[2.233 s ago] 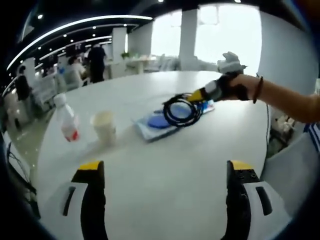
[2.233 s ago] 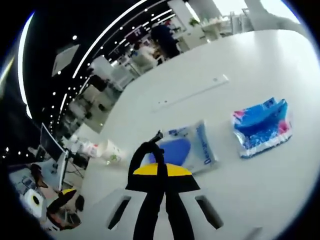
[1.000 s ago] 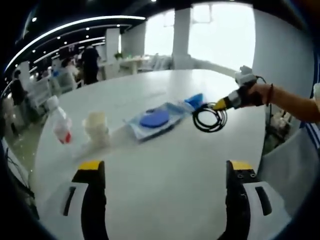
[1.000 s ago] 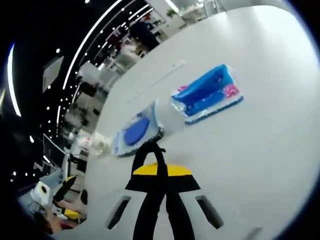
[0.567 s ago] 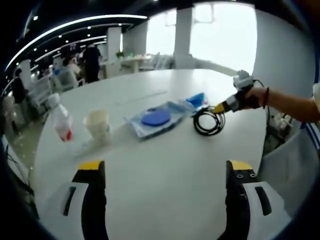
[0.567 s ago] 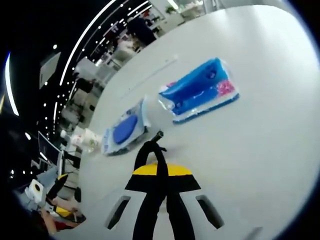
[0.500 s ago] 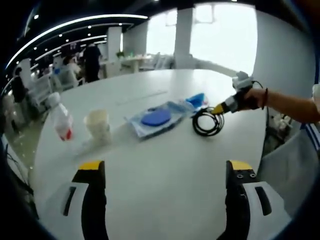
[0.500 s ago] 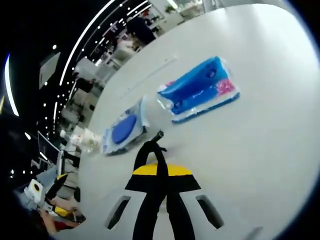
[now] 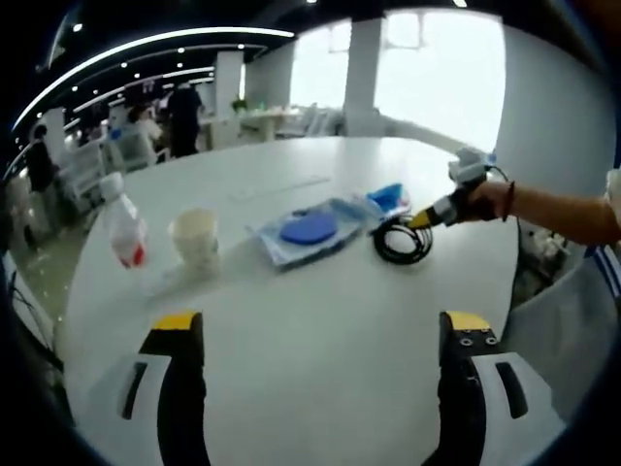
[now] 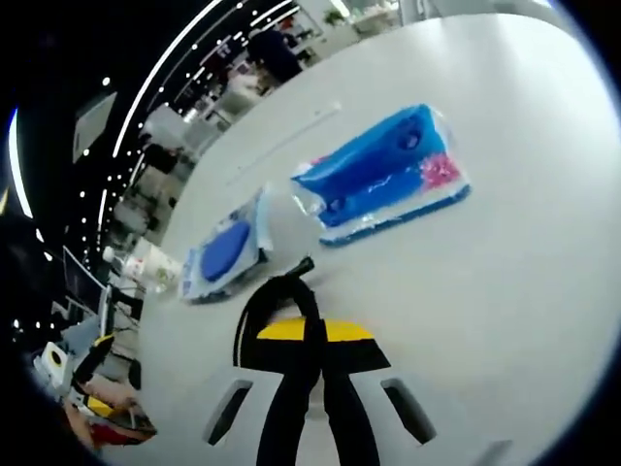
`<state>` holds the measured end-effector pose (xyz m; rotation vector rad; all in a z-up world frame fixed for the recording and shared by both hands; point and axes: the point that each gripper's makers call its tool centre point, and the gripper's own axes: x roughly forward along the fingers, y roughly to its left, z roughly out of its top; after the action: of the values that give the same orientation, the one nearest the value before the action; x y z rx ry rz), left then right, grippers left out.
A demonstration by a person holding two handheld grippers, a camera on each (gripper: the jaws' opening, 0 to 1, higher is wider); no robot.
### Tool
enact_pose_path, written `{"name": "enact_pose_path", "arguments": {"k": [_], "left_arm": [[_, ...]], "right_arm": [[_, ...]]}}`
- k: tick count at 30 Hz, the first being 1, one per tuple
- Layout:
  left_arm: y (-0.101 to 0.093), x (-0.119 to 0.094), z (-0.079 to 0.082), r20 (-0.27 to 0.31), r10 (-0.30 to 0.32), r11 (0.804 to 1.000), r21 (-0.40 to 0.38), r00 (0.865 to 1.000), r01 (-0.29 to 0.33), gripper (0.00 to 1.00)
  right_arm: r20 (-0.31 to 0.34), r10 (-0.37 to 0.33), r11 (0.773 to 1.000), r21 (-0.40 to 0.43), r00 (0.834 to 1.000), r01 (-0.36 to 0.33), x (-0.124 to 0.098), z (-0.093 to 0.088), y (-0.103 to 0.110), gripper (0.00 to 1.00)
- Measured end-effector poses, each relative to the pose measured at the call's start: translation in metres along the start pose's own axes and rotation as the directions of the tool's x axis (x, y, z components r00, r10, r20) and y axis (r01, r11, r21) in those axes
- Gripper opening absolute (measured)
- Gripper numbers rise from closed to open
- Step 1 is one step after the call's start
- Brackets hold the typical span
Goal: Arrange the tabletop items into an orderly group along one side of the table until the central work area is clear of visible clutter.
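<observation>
Well, right claw: I have it pinching the black cable, coil resting on the worktop just beside the blue packets.
Left claw: spread, idle.
Left to do: bottle, cup, pouch sit loosely across the middle.

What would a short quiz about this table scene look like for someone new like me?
1. True or false: the right gripper is shut on the coiled black cable.
2. Which stands nearest the clear plastic bottle with a red label? A) the cream paper cup B) the blue plastic packet
3. Fill in: the left gripper is ____.

Key: 1 true; 2 A; 3 open.
</observation>
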<state>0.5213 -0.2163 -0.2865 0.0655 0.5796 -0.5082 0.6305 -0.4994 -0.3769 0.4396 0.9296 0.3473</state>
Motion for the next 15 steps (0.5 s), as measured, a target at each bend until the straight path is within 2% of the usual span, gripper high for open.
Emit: {"name": "enact_pose_path", "arguments": {"k": [5, 9, 10, 11, 12, 13, 15], "left_arm": [[0.0004, -0.0009, 0.001, 0.004, 0.003, 1.0, -0.003, 1.0, -0.003, 0.98], [-0.0001, -0.001, 0.0022, 0.009, 0.0, 1.0, -0.003, 1.0, 0.0, 0.99], [-0.0004, -0.0009, 0.002, 0.009, -0.002, 1.0, -0.003, 1.0, 0.002, 0.99], [-0.0005, -0.0007, 0.0018, 0.008, -0.003, 1.0, -0.004, 1.0, 0.003, 0.99], [-0.0005, -0.0008, 0.0015, 0.006, -0.003, 1.0, -0.006, 1.0, 0.003, 0.99], [-0.0003, -0.001, 0.0015, 0.007, -0.003, 1.0, -0.006, 1.0, 0.003, 0.99], [0.001, -0.0013, 0.0024, 0.012, 0.002, 1.0, -0.009, 1.0, -0.002, 0.99]], "right_arm": [[-0.016, -0.032, 0.997, -0.071, 0.999, 0.03, 0.003, -0.0019, -0.005, 0.04], [-0.009, -0.046, 0.994, -0.095, 0.999, 0.045, 0.0043, 0.0001, -0.0061, 0.05], [-0.002, -0.045, 0.992, -0.122, 0.999, 0.045, 0.0043, 0.0018, -0.0053, 0.05], [-0.004, -0.048, 0.989, -0.142, 0.999, 0.047, 0.0039, 0.002, -0.0055, 0.06], [-0.006, -0.031, 0.979, -0.203, 1.0, 0.029, 0.0028, 0.0033, -0.0032, 0.07], [-0.001, -0.044, 0.983, -0.18, 0.999, 0.043, 0.0026, 0.0036, -0.0034, 0.08], [0.004, -0.044, 0.979, -0.199, 0.999, 0.044, 0.0026, 0.0058, -0.0043, 0.14]]}}
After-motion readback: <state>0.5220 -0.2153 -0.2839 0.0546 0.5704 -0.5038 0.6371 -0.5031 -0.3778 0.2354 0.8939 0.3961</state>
